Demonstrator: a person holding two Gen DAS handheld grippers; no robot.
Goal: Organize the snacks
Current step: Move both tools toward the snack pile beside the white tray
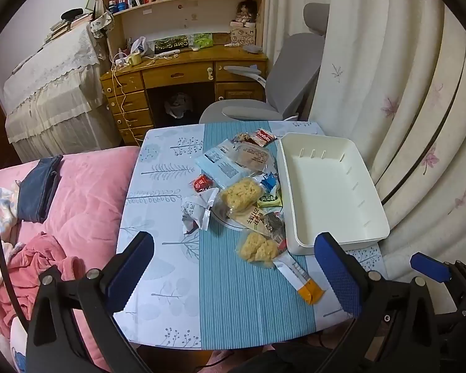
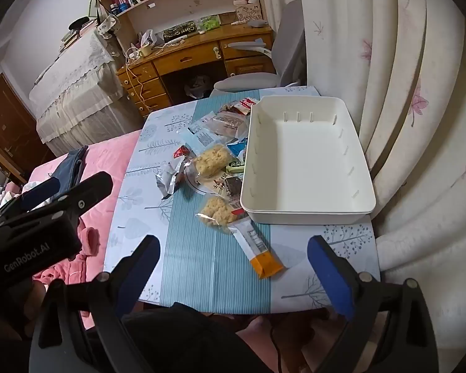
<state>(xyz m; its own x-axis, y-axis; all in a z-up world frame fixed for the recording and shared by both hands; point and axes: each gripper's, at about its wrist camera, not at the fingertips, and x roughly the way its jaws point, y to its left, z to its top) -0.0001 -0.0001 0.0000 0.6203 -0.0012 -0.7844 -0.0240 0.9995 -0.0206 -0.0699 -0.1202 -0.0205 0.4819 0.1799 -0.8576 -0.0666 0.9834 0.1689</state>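
Note:
A heap of snack packets (image 1: 245, 186) lies mid-table on a blue patterned cloth (image 1: 177, 267): two yellow rice-cracker packs (image 1: 240, 192), a crumpled silver wrapper (image 1: 195, 209), a small red packet (image 1: 201, 183) and a white-and-orange stick pack (image 1: 298, 275) nearest me. An empty white bin (image 1: 326, 192) stands just right of the heap. My left gripper (image 1: 235, 237) is open above the table's near part, holding nothing. My right gripper (image 2: 233, 240) is open too, over the stick pack (image 2: 258, 245) and in front of the bin (image 2: 307, 161). The heap (image 2: 214, 161) is untouched.
A bed with a pink cover (image 1: 87, 192) and folded dark jeans (image 1: 38, 186) borders the table on the left. A grey chair (image 1: 282, 84) stands behind the table, with a wooden desk (image 1: 183, 74) beyond. Curtains (image 1: 413, 93) hang close on the right.

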